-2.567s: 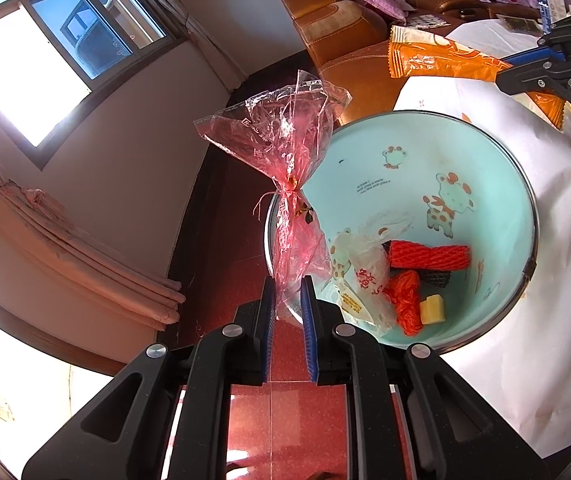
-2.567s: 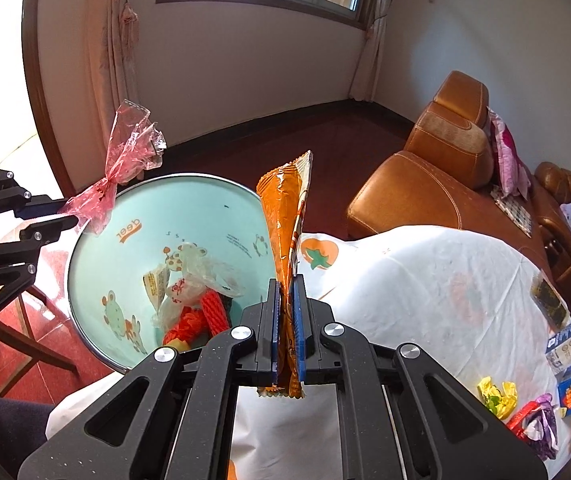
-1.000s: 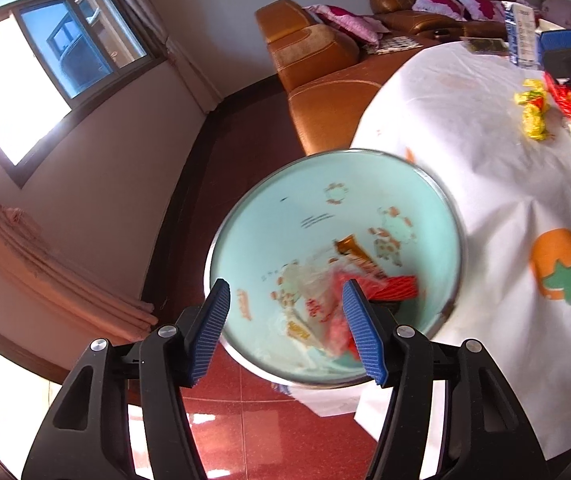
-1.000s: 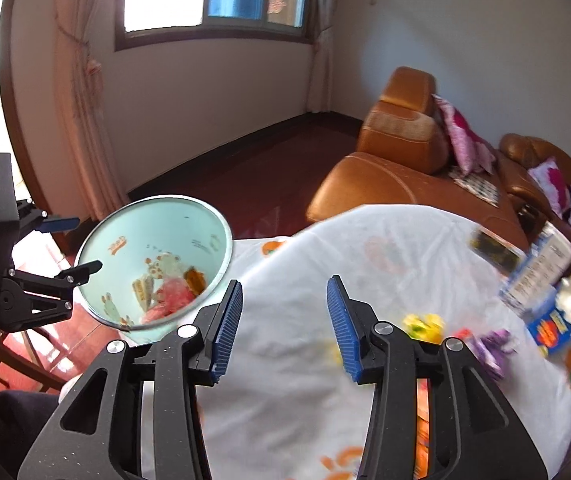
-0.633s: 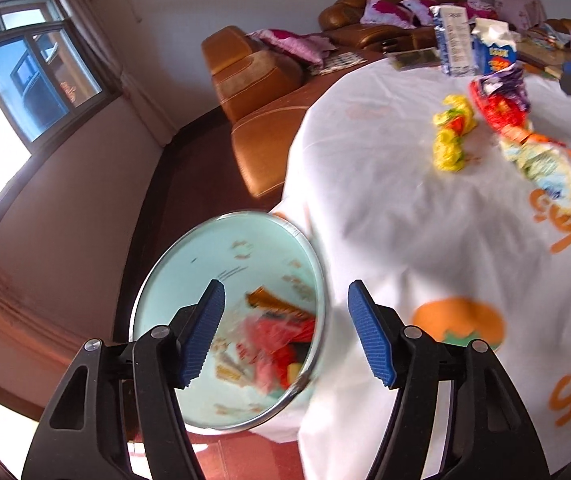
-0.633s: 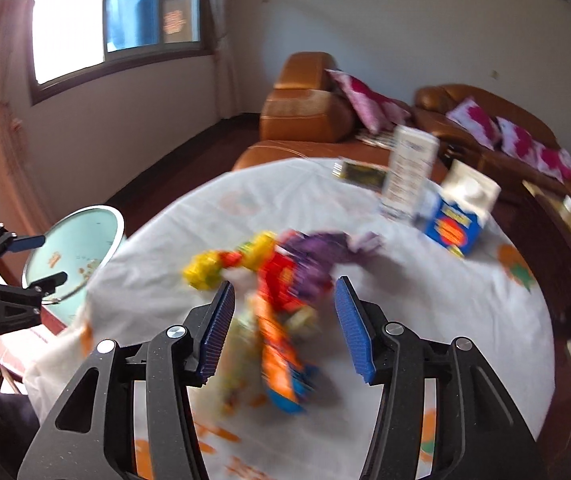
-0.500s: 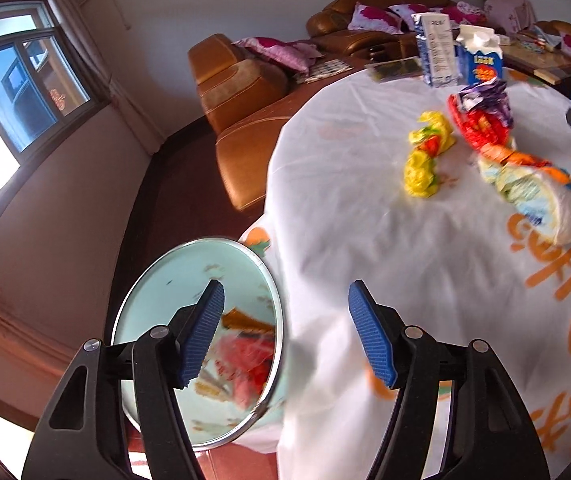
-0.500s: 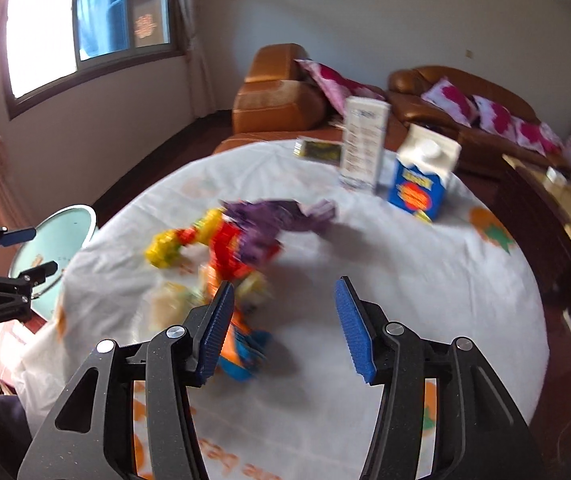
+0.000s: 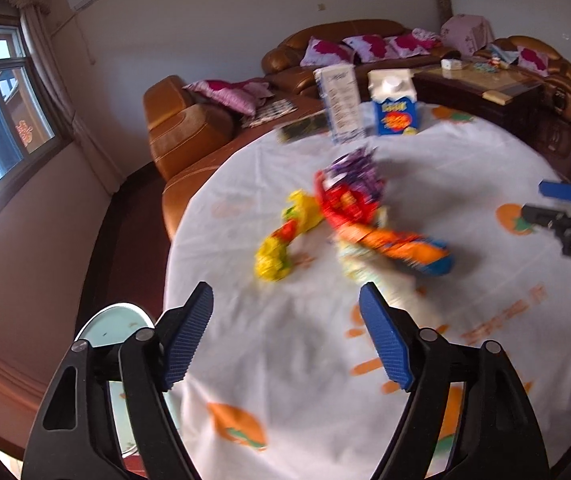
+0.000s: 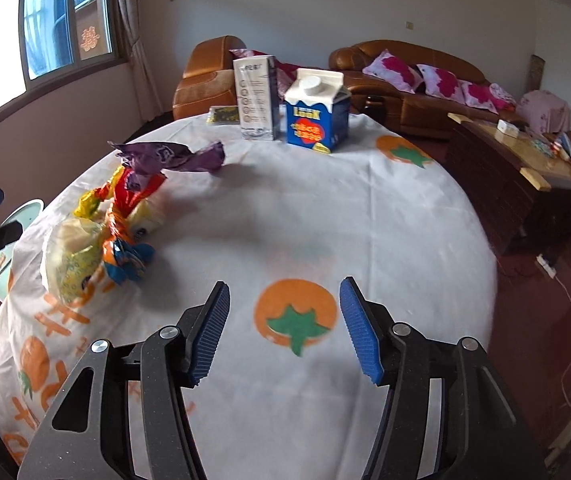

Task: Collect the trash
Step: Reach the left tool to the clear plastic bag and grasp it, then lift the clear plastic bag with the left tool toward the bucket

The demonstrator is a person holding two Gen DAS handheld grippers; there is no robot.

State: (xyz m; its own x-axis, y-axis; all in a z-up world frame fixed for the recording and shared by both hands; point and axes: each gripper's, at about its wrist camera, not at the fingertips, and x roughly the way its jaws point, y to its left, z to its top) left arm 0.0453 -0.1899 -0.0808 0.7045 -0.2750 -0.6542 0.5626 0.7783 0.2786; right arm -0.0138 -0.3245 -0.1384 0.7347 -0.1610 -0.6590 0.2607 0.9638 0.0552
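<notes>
A heap of wrappers lies on the white tablecloth: a yellow wrapper, a red one, a purple one, an orange and blue packet and a pale bag. My left gripper hovers just short of the heap, its jaws opening with nothing between them. My right gripper hangs over bare cloth to the right of the heap, jaws also opening and empty. The pale blue bin sits low beside the table's left edge.
A grey-white carton, a blue and white milk carton and a dark flat packet stand at the table's far side. Brown leather sofas and a wooden coffee table lie beyond. The table edge drops to a dark red floor on the right.
Both grippers dropped their wrappers into the bin, then swung from it over the table toward the wrapper heap. Their jaws have widened.
</notes>
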